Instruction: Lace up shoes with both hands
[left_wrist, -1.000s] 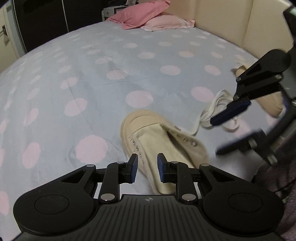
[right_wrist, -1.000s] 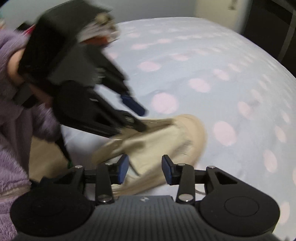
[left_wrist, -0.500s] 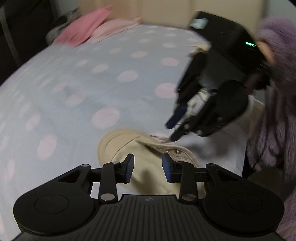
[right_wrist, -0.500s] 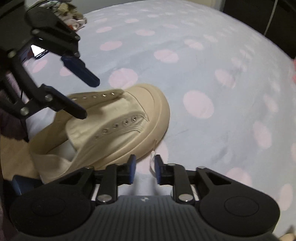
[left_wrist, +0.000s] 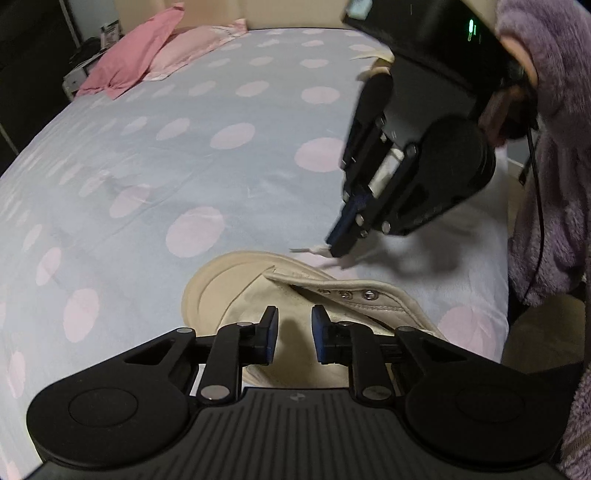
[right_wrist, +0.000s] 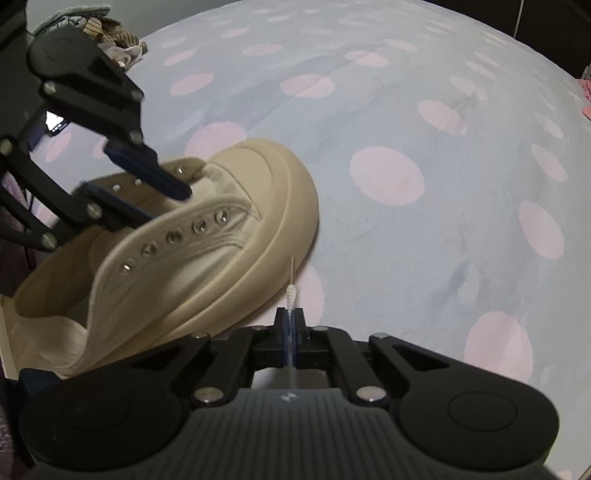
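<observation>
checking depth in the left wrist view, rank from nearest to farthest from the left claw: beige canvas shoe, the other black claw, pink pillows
1. Beige canvas shoe: right under the left claw, bottom centre.
2. Other black claw: the right claw, past the shoe's toe, to the right, shut on a white lace tip.
3. Pink pillows: far end of the dotted bed, upper left.

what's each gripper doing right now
left gripper: open, nothing gripped, over the shoe, jaws just narrowing
right gripper: just closed on the shoelace tip
</observation>
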